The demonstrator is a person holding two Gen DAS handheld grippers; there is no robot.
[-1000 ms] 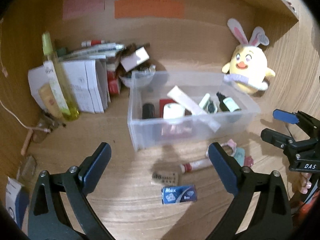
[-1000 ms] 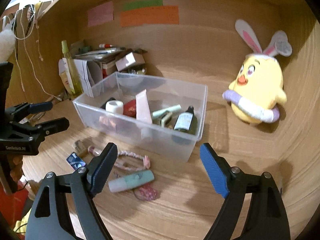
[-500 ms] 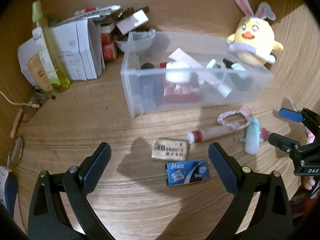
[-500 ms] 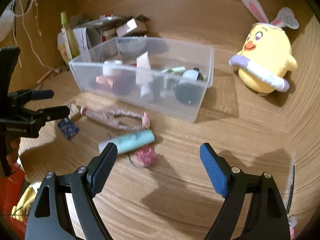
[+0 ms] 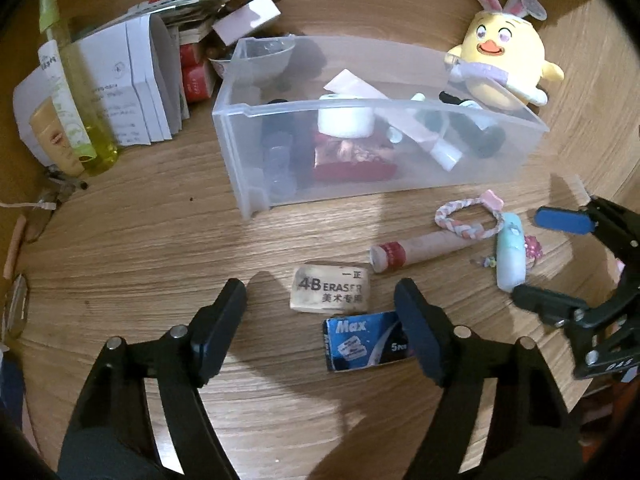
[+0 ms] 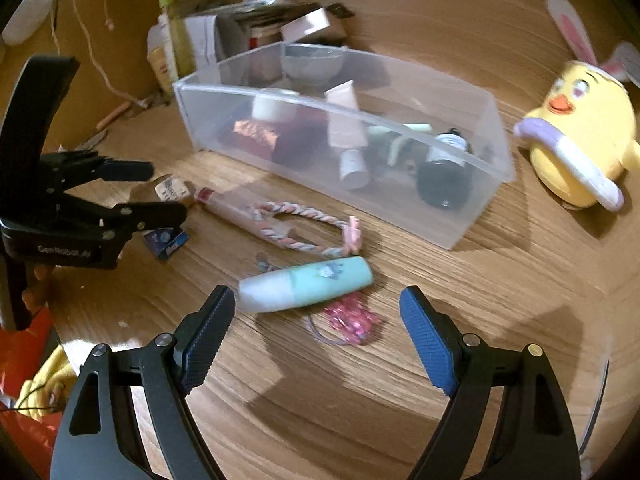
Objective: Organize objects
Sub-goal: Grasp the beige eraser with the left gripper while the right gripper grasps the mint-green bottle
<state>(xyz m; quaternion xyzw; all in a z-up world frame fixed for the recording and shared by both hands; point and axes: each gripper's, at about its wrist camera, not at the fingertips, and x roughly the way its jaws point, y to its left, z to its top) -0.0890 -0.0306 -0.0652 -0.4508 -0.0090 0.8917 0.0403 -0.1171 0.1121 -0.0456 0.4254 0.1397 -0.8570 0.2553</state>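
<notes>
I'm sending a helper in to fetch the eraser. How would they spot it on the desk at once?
Start at the clear plastic bin in the middle of the wooden desk and look at the loose items in front of it. The eraser is the beige block lying flat beside the blue Max box. It alone is grubby and printed 4B ERASER in black.

Both fisheye views look steeply down along their own fingers at the wooden table [image 5: 120, 240], close to it. The left wrist view faces the clear bin [image 5: 380, 152] from its long side; the right wrist view sees it from further right. Both share the bin, the yellow plush chick [image 6: 580, 136] and the loose items before the bin.
</notes>
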